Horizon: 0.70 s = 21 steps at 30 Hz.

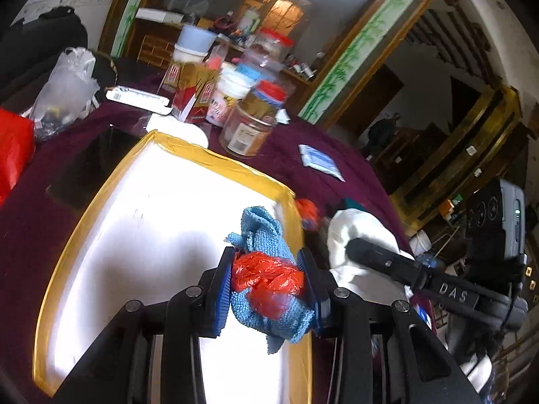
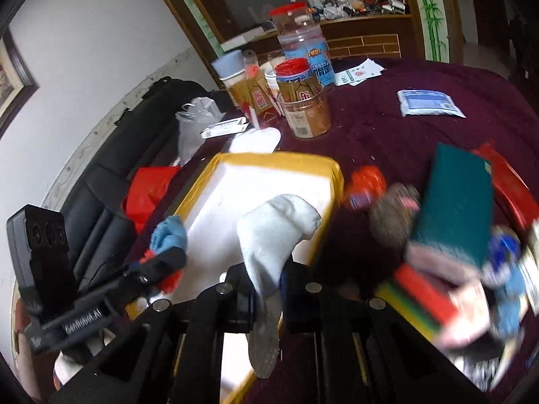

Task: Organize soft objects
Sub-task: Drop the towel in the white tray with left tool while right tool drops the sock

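Note:
My left gripper (image 1: 267, 279) is shut on a blue microfibre cloth (image 1: 261, 232) bunched with a crumpled red plastic bag (image 1: 266, 277), held over the right part of a white foam box with yellow tape on its rim (image 1: 215, 160). My right gripper (image 2: 266, 289) is shut on a white sock (image 2: 274, 232), held over the same box (image 2: 269, 160) near its right edge. The sock (image 1: 353, 232) also shows in the left wrist view, right of the box. The blue cloth (image 2: 170, 234) shows in the right wrist view at the box's left side.
A dark red tablecloth (image 2: 387, 134) covers the table. Jars and boxes (image 1: 249, 124) stand behind the foam box. A blue packet (image 2: 429, 102) lies far right. A green book (image 2: 454, 202), a red-blue object (image 2: 365, 185) and blurred items lie right of the box. A red bag (image 2: 151, 185) lies left.

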Each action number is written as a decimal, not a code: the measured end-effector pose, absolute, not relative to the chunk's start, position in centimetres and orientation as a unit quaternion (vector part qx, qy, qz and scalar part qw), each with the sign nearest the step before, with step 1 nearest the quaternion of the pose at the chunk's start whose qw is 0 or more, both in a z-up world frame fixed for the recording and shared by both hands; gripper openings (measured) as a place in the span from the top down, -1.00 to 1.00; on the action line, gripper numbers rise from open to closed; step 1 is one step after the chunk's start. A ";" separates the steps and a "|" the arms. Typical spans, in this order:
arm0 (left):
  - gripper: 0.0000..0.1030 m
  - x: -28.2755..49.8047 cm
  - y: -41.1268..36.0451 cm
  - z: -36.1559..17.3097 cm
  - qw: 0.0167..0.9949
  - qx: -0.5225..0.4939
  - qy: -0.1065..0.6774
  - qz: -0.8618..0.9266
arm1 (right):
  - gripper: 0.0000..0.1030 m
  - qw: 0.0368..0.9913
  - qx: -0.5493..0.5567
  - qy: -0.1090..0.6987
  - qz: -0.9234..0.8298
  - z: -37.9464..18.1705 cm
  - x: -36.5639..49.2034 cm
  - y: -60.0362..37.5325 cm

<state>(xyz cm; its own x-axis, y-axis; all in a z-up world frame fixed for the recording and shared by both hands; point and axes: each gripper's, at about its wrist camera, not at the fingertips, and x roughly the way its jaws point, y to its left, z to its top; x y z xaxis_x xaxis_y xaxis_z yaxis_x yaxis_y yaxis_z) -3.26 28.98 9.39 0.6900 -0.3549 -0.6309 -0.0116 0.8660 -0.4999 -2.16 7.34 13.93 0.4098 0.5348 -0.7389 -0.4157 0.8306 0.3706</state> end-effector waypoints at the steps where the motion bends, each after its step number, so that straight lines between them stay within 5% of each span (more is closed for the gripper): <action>1: 0.26 -2.0 29.2 8.9 0.884 -0.244 0.389 -0.092 | 0.79 0.836 0.062 0.468 0.281 13.4 -0.9 8.1; 8: 0.22 3.9 29.4 5.7 0.867 -0.256 0.421 -0.074 | 0.79 0.832 0.022 0.488 0.262 9.7 3.8 12.0; 11: -0.01 5.0 29.7 4.8 0.862 -0.268 0.426 -0.056 | 0.72 0.830 0.017 0.493 0.260 8.6 5.2 12.5; 15: -0.39 5.3 31.0 4.0 0.850 -0.301 0.430 -0.044 | 0.04 0.832 0.015 0.495 0.250 8.0 6.6 12.4; 21: -0.39 3.3 29.9 5.8 0.873 -0.256 0.414 -0.028 | -0.05 0.842 0.043 0.478 0.245 9.3 6.4 10.1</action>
